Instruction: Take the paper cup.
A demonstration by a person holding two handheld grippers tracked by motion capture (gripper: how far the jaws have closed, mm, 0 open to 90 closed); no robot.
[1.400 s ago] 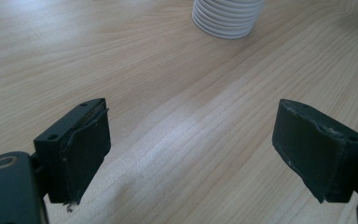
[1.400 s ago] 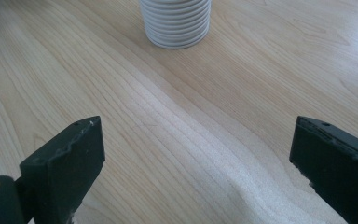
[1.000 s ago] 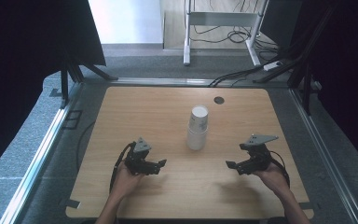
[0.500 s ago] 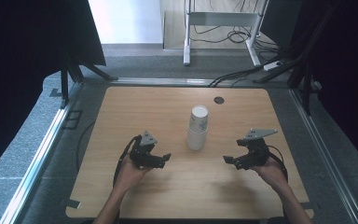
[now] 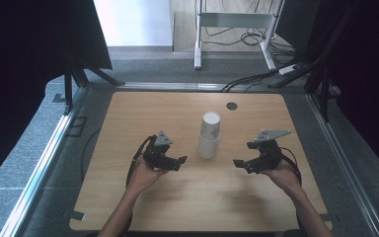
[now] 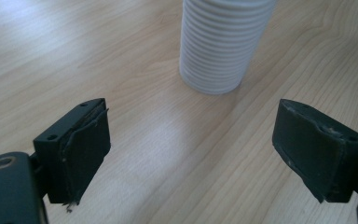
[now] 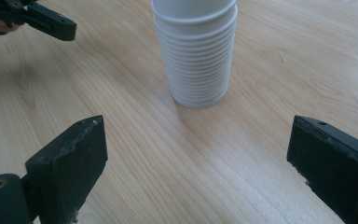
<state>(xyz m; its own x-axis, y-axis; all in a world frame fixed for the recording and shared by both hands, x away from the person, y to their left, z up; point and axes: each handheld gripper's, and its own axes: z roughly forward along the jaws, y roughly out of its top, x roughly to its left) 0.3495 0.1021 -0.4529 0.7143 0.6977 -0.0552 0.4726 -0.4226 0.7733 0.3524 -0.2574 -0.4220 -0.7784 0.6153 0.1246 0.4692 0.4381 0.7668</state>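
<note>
1. Presently, stack of white paper cups (image 5: 209, 140): upright near the middle of the wooden table (image 5: 128, 128), untouched, still one nested column.
2. Left gripper (image 5: 180, 161): jaws spread wide, empty, to the stack's left, aimed at it.
3. Right gripper (image 5: 238, 163): jaws likewise apart, nothing between them, opposite side.
4. Progress, as judged: approach only; grasping and separating a cup remain.
</note>
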